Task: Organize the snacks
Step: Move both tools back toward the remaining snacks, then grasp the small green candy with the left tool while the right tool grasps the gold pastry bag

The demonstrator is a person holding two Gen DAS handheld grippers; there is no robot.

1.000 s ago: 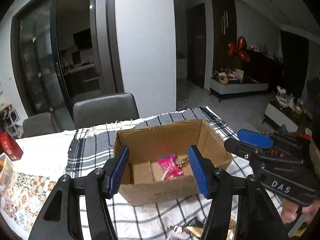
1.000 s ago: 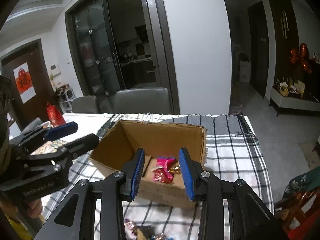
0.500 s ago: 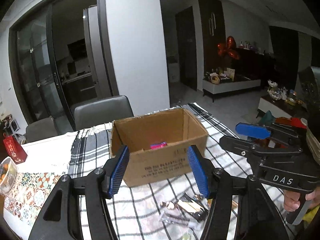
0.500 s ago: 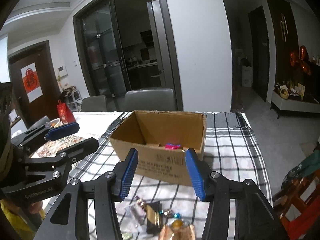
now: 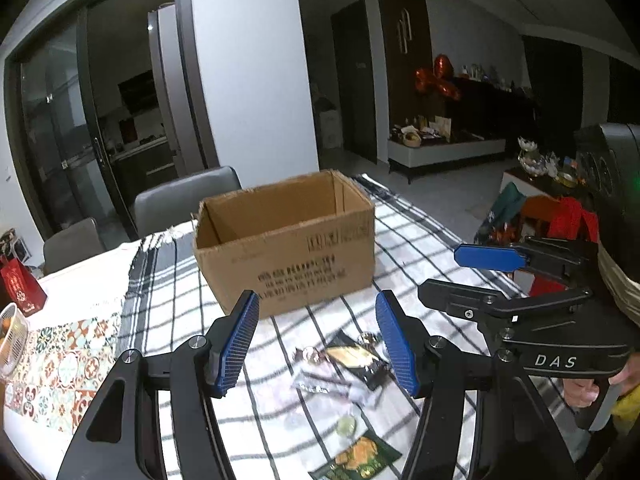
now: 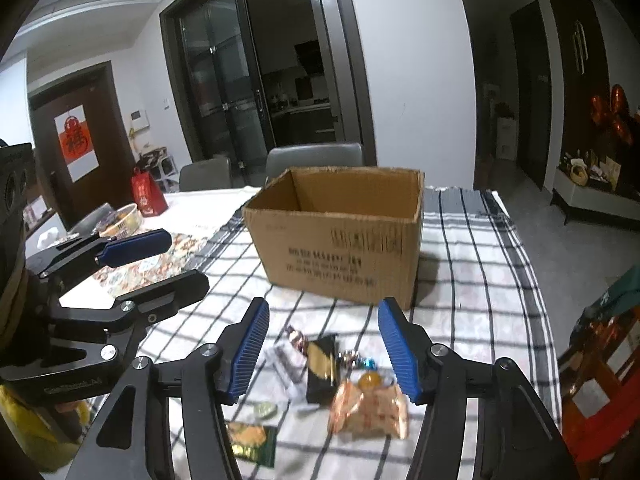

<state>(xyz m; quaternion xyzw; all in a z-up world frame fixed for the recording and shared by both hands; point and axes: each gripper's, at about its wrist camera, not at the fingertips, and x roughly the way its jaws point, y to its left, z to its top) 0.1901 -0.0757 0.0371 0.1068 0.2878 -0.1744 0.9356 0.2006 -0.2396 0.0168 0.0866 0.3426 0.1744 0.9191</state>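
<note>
An open cardboard box [image 5: 288,264] [image 6: 340,256] stands on the checked tablecloth; its inside is hidden from here. Loose snacks lie in front of it: a black-and-gold packet [image 5: 356,358] [image 6: 322,364], a copper-coloured packet [image 6: 368,408], a green packet [image 5: 356,458] [image 6: 250,438], a clear wrapper [image 5: 320,380] and small foil candies [image 6: 356,360]. My left gripper [image 5: 317,300] [image 6: 187,259] hovers open over the snacks, holding nothing. Beside it my right gripper [image 6: 324,306] [image 5: 440,270] has its jaws opening, with nothing between them.
Two grey chairs [image 6: 316,160] stand behind the table. A red gift bag [image 6: 148,196] and a bowl [image 6: 122,216] sit at the far left by a patterned mat [image 5: 60,360]. The table's right edge [image 6: 548,320] drops off toward red furniture. A hand [image 5: 580,388] grips the right tool.
Both grippers drew back from over the box and sank a little, so the box interior went out of sight and loose snacks came into view. The right jaws spread wider.
</note>
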